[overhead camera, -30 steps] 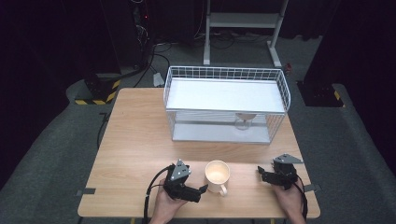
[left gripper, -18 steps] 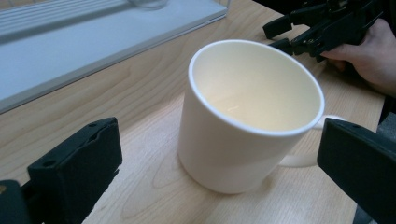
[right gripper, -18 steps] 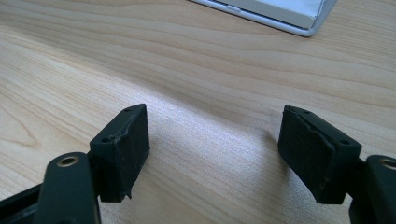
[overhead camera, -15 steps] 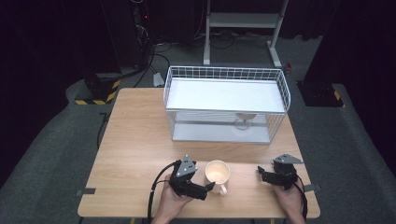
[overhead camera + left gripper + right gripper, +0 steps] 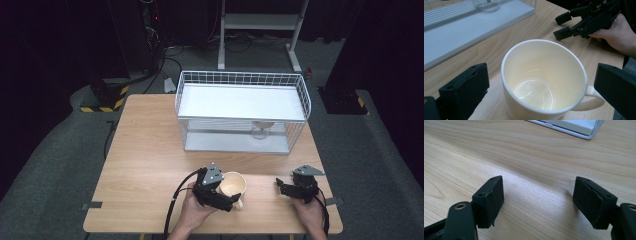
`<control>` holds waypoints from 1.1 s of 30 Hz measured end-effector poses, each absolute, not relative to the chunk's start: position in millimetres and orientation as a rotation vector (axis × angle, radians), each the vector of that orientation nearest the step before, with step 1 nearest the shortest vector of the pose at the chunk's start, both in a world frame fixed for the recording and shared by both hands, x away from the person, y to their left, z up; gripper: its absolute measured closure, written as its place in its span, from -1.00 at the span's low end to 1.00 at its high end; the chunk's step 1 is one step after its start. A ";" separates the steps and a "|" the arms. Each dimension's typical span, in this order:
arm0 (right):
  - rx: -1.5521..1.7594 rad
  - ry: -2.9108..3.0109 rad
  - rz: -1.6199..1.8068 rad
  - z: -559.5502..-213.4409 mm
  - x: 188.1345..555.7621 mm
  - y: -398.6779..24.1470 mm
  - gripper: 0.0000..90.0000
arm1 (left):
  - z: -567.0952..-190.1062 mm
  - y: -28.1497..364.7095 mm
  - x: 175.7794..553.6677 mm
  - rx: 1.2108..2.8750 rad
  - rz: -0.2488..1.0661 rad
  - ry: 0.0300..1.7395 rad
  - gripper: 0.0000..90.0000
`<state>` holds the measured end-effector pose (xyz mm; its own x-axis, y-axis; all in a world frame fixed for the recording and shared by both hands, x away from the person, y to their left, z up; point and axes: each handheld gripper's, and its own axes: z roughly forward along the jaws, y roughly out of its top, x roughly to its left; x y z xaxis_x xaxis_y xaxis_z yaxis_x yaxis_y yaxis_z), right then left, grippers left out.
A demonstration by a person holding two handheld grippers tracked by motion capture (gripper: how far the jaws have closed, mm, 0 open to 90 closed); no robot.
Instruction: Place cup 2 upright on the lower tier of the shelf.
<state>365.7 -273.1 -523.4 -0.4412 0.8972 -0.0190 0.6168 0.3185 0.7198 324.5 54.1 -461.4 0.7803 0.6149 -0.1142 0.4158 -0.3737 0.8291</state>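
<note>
Your wire rack (image 5: 242,112) blocked the table's (image 5: 145,150) far half. Left of the rack, bare wood gave free passage. In front of the rack, the mug (image 5: 233,186) stood between your grippers, obstructing the near strip.

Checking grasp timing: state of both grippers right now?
Left gripper: open, jaws either side of the cream mug, pads not touching it.
Right gripper: open, nothing between its jaws, over bare table.
</note>
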 end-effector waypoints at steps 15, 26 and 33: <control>1.340 2.173 0.908 -523.4 365.7 -273.2 -0.45 | -469.6 35.9 334.1 2.056 0.276 0.766 -0.92; 1.340 2.172 0.909 -523.4 365.7 -273.2 -0.45 | -475.2 29.9 334.4 2.065 0.313 0.763 -0.81; 1.341 2.172 0.909 -523.4 365.7 -273.1 -0.45 | -476.4 30.4 334.1 2.058 0.320 0.751 -0.80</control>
